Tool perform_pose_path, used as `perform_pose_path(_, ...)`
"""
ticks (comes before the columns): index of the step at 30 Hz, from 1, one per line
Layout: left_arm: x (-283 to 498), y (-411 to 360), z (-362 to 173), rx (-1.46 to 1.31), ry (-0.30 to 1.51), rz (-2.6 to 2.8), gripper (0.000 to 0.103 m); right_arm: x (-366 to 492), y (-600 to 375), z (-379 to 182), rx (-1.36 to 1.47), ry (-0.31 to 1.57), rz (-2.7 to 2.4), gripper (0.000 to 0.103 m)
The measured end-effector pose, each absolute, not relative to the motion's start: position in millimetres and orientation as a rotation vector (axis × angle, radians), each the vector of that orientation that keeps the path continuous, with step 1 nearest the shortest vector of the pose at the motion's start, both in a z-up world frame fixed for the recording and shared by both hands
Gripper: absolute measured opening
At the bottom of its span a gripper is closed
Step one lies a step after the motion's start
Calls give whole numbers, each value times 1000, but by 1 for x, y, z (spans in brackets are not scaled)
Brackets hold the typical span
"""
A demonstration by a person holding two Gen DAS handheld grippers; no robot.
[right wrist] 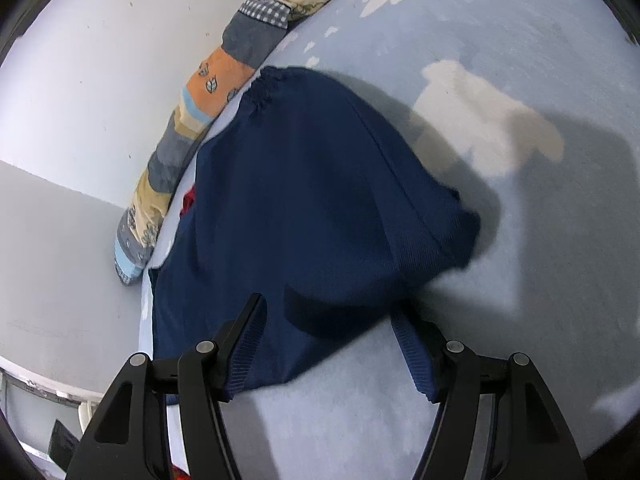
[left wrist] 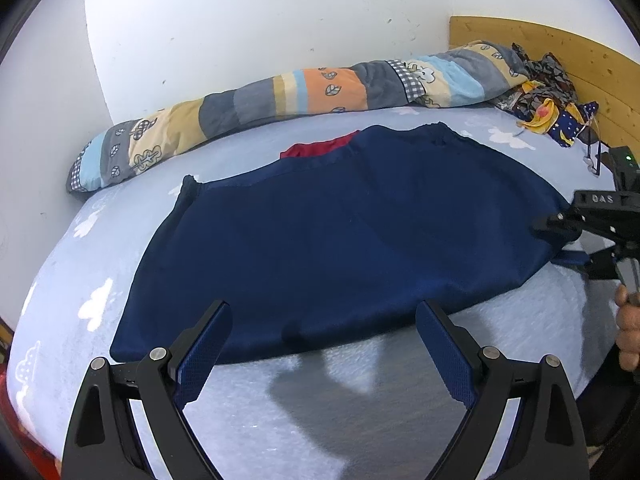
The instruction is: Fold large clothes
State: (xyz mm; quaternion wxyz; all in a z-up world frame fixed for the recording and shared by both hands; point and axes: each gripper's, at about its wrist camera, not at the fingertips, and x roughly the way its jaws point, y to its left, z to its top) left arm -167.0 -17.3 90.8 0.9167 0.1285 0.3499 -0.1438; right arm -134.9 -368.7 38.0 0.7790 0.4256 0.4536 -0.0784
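Navy garment [left wrist: 340, 240] spread flat on bed [left wrist: 100, 248], light blue sheet with white cloud print. Far edge near patchwork bolster [left wrist: 280, 92] along white wall [left wrist: 240, 20]; gathered elastic hem [right wrist: 266, 84] visible at far end in right wrist view, just beside bolster. Red fabric [left wrist: 320, 146] peeking out from under garment's far edge, partly covered.

Left tongs [left wrist: 324, 344] open wide, empty, hovering over near edge of garment; blue-padded fingers [left wrist: 204, 356] apart, garment edge and bare sheet between them. Contact with cloth: cannot tell.

Right tongs [right wrist: 332, 344] spread apart too, gripping nothing. Left finger over garment's near corner, right finger over bare sheet; folded corner of navy cloth lying between them. From left wrist view, right tongs [left wrist: 560, 224] at garment's right-hand edge, tip on or just above cloth; touching or not, cannot tell. Part of a hand [left wrist: 628, 328] on right tool's handle at frame edge.

Garment's right side bunched up in a raised lump [right wrist: 452, 224], casting shadow on sheet.

Wooden headboard [left wrist: 560, 52] at far right. Pile of patterned cloth [left wrist: 548, 96] at head end, beside bolster end, well apart from garment. Small black device with green light [left wrist: 624, 160] near headboard edge.

No containers in view.
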Motion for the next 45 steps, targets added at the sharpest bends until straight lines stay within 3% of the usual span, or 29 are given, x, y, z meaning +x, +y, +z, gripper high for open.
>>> perform_pose_path(10, -164, -19, 87, 267, 734, -281, 94, -106, -383, 25, 980, 904, -96, 67)
perform_pose_path(11, -163, -19, 87, 262, 738, -281, 94, -103, -383, 26, 980, 898, -73, 65)
perform_pose_path(13, -162, -18, 86, 254, 746, -276, 94, -101, -384, 29, 989, 886, -40, 38)
perform_pose_path(16, -159, -18, 85, 243, 760, -267, 94, -104, -387, 33, 1006, 853, -23, 35)
perform_pose_path(22, -147, -16, 85, 181, 798, -271, 94, -99, -390, 11, 1055, 900, -53, 39)
perform_pose_path(23, -146, -16, 85, 180, 800, -269, 94, -97, -389, 14, 1049, 892, -38, 37)
perform_pose_path(25, -144, -15, 86, 185, 798, -259, 94, -96, -385, 25, 1010, 860, -27, 19)
perform_pose_path(33, -128, 1, 91, 114, 794, -208, 94, -92, -364, 70, 935, 772, 39, 17)
perform_pose_path(40, -86, 36, 84, -174, 853, -165, 93, -92, -352, 85, 877, 787, 47, 17)
perform_pose_path(45, -64, 23, 64, -158, 895, -133, 93, -91, -345, 99, 836, 788, 74, 17)
